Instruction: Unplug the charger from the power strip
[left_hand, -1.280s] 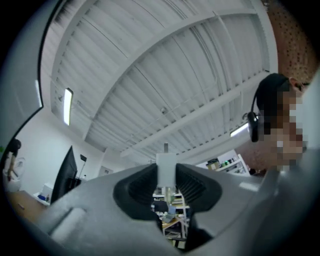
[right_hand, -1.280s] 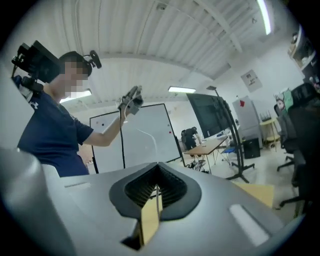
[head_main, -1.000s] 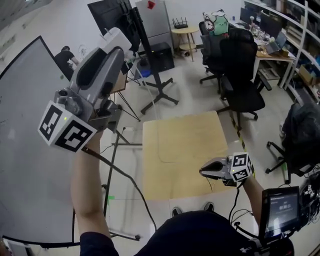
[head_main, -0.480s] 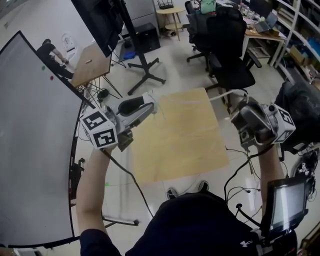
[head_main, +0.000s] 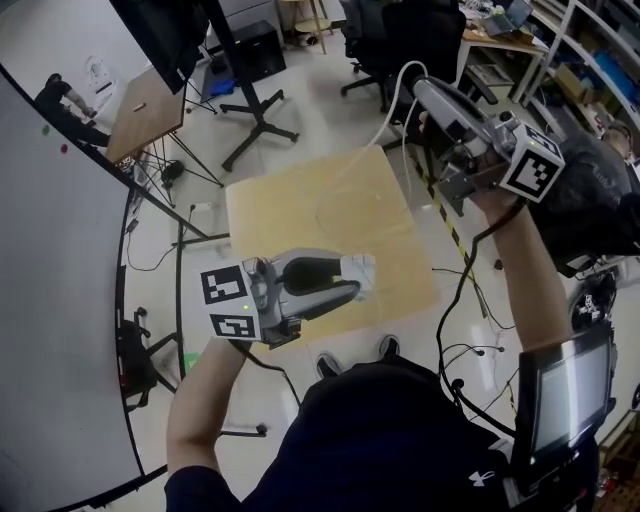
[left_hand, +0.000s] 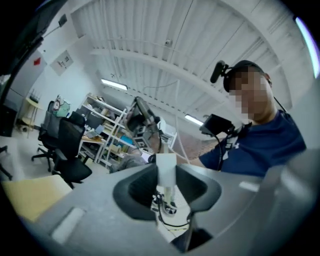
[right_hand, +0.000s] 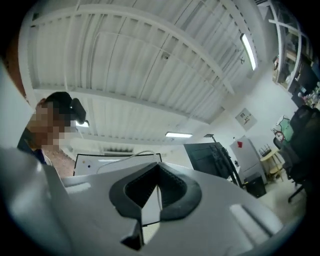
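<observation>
The left gripper squeezes the white charger, by the wood table. The right gripper is up high; its jaws are pinched tight on the white cable.

The left gripper was grey with black pads, and its cube carried black-and-white square markers. The charger in its jaws was white. The right gripper, at 1 o'clock of the table, was the same grey, with the same black-and-white pattern on its own cube. The cable it pinched was white. The table was pale yellow wood. Tape at its 3 o'clock was striped yellow and black. The chairs at 12 o'clock were black, the floor off-white, and the person's shirt dark navy.
</observation>
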